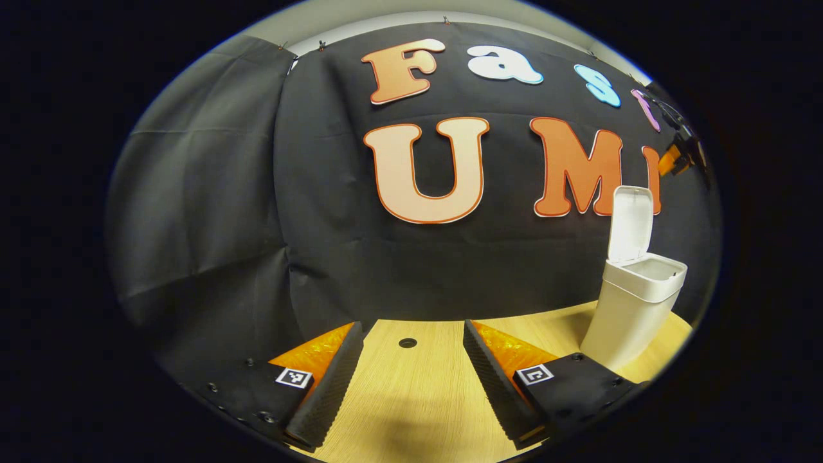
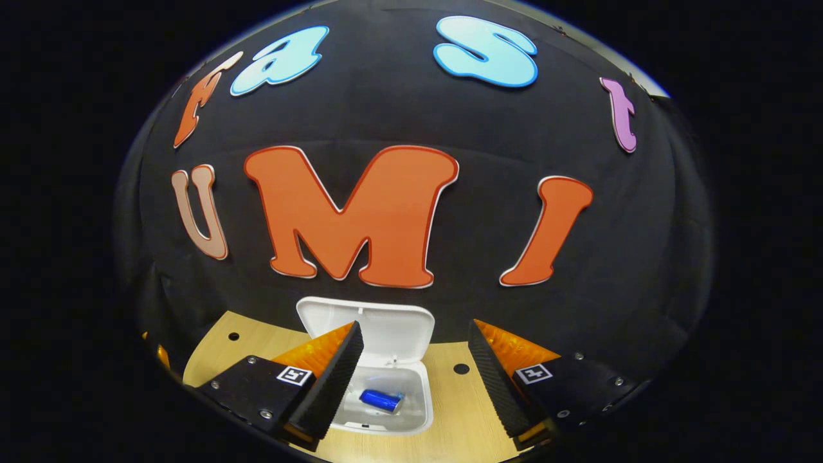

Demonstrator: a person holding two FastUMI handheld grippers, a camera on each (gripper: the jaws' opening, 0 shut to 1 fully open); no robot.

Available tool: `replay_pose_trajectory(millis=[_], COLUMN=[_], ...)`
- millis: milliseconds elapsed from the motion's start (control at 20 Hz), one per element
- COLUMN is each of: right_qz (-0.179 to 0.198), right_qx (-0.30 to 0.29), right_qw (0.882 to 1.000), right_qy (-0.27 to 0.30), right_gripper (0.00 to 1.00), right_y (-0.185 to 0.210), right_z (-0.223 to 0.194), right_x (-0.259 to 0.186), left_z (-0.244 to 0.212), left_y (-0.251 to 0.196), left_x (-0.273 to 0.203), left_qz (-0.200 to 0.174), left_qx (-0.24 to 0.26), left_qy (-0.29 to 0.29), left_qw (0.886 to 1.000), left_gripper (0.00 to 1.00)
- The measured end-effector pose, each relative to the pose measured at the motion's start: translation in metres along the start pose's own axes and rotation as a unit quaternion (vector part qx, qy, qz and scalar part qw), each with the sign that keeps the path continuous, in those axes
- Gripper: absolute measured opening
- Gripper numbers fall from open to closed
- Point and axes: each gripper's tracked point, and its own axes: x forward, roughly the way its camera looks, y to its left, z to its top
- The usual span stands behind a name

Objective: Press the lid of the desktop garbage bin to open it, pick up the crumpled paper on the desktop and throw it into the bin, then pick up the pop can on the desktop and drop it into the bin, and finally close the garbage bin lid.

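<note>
The bin [image 2: 386, 386] stands on the tabletop [image 1: 411, 386], lid [image 2: 386, 331] up, blue pop can [image 2: 380, 400] inside; the right gripper [image 2: 411, 379] above and the left gripper [image 1: 411, 379] beside both have jaws wide apart, empty.

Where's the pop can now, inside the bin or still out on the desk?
Inside. The right gripper view looks down into the open bin, where the pop can lies on its side, and the lid stands raised behind it.

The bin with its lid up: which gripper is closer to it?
Right. The right gripper hangs open just above the bin, looking down at the can inside. The left gripper sits off to the bin's side.
</note>
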Motion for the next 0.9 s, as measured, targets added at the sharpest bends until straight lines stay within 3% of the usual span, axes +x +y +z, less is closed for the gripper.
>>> replay_pose_trajectory(millis=[200,400,600,750,900], right_qz=[-0.007,0.021,0.002,0.013,0.018], right_qx=[-0.034,-0.008,-0.011,-0.013,-0.015], right_qw=[0.999,0.999,0.996,0.993,0.993], right_qy=[0.007,0.047,0.089,0.120,0.112], right_gripper=[0.99,0.99,0.99,0.99,1.00], right_y=[0.009,0.032,0.025,0.027,0.029], right_z=[0.034,0.035,0.005,-0.020,-0.029], right_x=[0.030,0.062,0.097,0.099,0.096], left_z=[-0.005,-0.002,-0.008,-0.008,-0.005], left_y=[0.006,0.009,0.015,0.019,0.016], left_x=[0.002,0.000,-0.003,-0.004,-0.004], left_qz=[0.005,0.012,0.017,0.027,0.026], left_qx=[0.002,0.002,-0.003,0.000,0.009], left_qy=[0.005,0.002,0.006,0.007,0.007], left_qw=[1.000,1.000,1.000,1.000,1.000], left_gripper=[0.99,0.99,0.99,0.99,0.99])
